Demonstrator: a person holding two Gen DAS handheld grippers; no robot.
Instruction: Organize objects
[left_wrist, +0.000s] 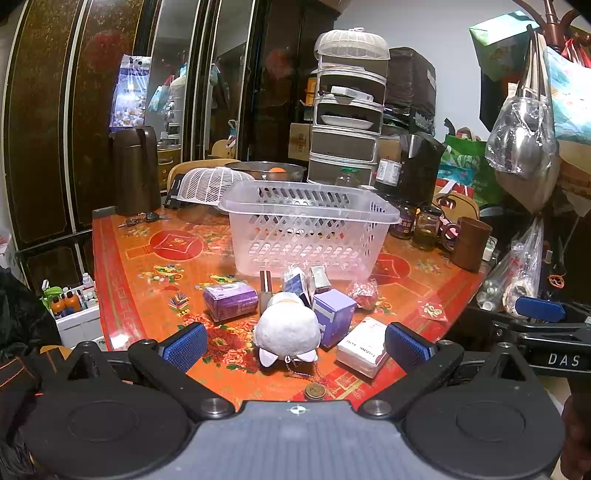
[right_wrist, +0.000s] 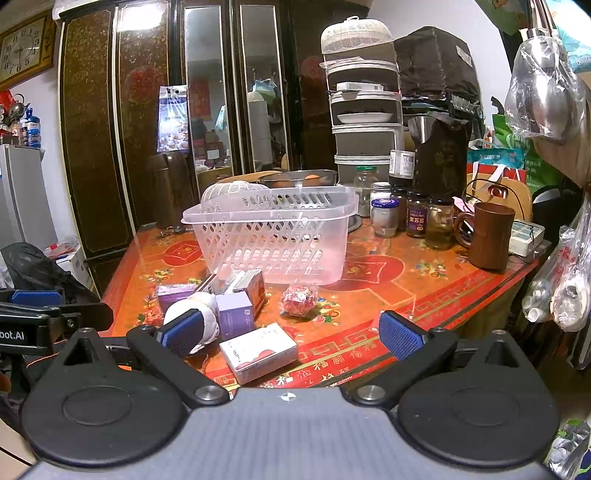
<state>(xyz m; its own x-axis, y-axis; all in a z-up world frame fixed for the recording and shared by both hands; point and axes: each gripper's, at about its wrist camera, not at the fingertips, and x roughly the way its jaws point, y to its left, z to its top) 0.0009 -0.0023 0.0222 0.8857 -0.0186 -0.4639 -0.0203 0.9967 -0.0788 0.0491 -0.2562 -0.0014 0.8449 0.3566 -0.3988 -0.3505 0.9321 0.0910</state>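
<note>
Both the left gripper (left_wrist: 295, 345) and the right gripper (right_wrist: 290, 334) hang with fingers spread wide, holding nothing. The white plush toy (left_wrist: 287, 328) lies on the red table (left_wrist: 147, 266), near the clear basket (left_wrist: 310, 229), its long axis toward the basket, ears toward the camera.

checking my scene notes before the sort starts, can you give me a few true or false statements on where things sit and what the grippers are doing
1. The clear basket is empty. True.
2. The left gripper is shut on the plush. False: it is open, holding nothing, and the plush lies on the table.
3. The plush lies in front of the basket, among small boxes. True.
4. The brown cup stands inside the basket. False: it stands on the table, to the basket's right.
5. The right gripper is open. True.
</note>
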